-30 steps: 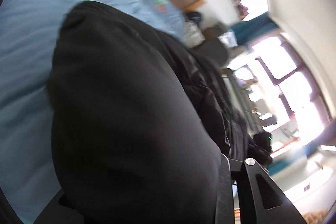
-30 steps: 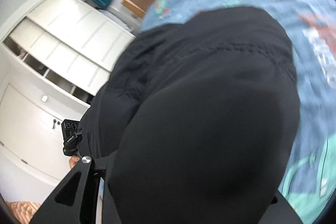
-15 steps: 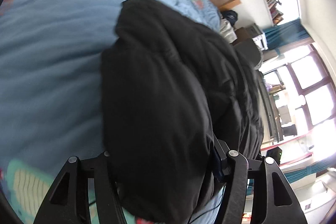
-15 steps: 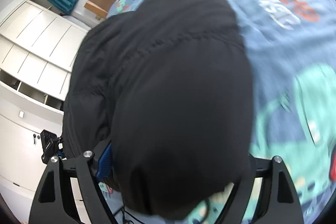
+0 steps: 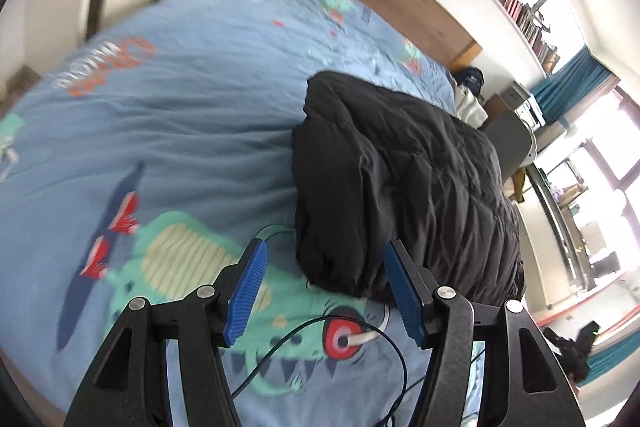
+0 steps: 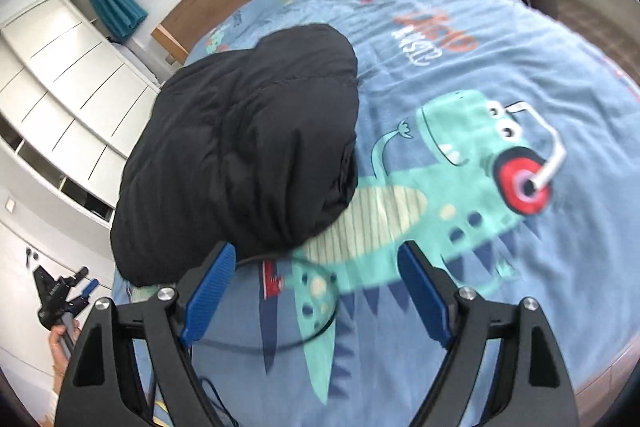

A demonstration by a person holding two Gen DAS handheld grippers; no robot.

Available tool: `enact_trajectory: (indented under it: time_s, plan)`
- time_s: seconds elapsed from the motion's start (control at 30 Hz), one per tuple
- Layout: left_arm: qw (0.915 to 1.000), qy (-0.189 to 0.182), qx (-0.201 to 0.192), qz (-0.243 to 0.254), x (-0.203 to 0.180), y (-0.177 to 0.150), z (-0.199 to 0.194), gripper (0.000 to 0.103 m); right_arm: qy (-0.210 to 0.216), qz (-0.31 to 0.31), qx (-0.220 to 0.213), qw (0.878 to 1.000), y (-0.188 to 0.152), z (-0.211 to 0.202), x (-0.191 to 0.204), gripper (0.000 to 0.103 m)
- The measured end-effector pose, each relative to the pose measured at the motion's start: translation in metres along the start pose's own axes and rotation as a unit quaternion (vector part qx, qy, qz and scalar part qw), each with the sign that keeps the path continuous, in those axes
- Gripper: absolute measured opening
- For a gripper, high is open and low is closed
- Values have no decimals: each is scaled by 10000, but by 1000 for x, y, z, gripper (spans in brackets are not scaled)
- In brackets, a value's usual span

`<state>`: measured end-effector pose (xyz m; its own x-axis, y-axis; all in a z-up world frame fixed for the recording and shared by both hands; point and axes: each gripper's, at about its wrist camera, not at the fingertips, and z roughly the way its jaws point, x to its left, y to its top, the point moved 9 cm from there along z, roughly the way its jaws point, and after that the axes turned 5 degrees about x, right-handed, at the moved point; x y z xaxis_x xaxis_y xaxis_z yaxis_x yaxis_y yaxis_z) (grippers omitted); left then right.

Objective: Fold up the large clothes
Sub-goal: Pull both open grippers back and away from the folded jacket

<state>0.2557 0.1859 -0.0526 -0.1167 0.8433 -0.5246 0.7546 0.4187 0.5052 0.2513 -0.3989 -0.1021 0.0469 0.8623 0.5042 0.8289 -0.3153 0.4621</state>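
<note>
The black puffer jacket (image 5: 404, 183) lies doubled over in a thick bundle on the bed (image 5: 168, 131), its near rolled edge resting on the green dinosaur print (image 6: 436, 187) of the blue duvet. It looks set down there on purpose, since the open duvet gives room to flatten a bulky fold. The left gripper (image 5: 324, 287) hangs just short of the jacket's near edge with its jaws open and nothing between the blue pads. The right gripper (image 6: 312, 299) is likewise empty, jaws spread wide over the print beside the jacket's near edge. A thin black cable (image 6: 304, 323) loops across the duvet near the print.

A second ago dark fabric filled both views and draped over the jaws. Half a second ago it sat between the pads. The jaws have just been opening, and now the jacket lies free with both grippers clear of it, so this fold seems laid down.
</note>
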Motion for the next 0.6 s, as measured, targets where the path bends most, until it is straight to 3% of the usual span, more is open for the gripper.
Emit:
enact_trajectory:
  time_s: [0.33, 0.53, 0.6]
  plan:
    - [9935, 338, -780, 758, -46, -49, -79, 70, -26, -785, -474, 9958, -59, -93, 64, 83]
    - [9830, 385, -1400, 1121, -69, -72, -152, 74, 48, -1312, -902, 9872, -88, -164, 103, 83]
    - [9764, 432, -1711, 1246, -75, -74, -185, 80, 102, -1455, -1094, 9832, -94, -192, 114, 83]
